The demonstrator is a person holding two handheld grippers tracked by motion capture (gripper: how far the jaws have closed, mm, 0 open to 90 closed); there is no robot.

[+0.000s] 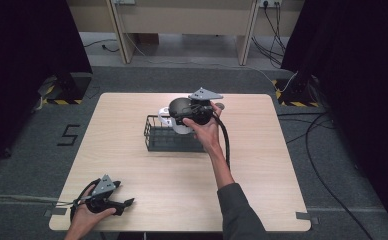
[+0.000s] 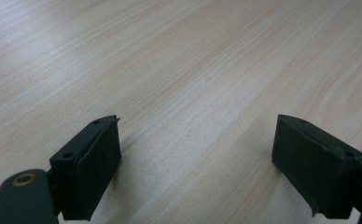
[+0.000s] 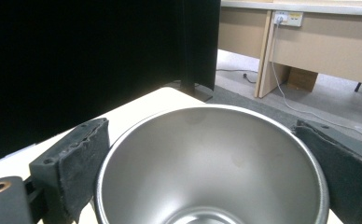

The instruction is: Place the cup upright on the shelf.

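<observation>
A white mug (image 1: 168, 120) with a steel inside (image 3: 207, 154) hangs over the back right part of a black wire basket (image 1: 155, 140) at the middle of the wooden table (image 1: 262, 165). My right gripper (image 1: 178, 119) is shut on the mug, one jaw pressed against each side of its rim, and in the right gripper view (image 3: 202, 140) the mug's open mouth faces the camera. My left gripper (image 1: 127, 202) rests on the table near the front left corner. It stands open, with bare wood between its jaws in the left gripper view (image 2: 198, 144).
Black curtains stand at both sides of the table. Beyond its far edge are wooden furniture legs and cables on a grey floor. The right gripper's cable (image 1: 226, 142) trails along the person's forearm.
</observation>
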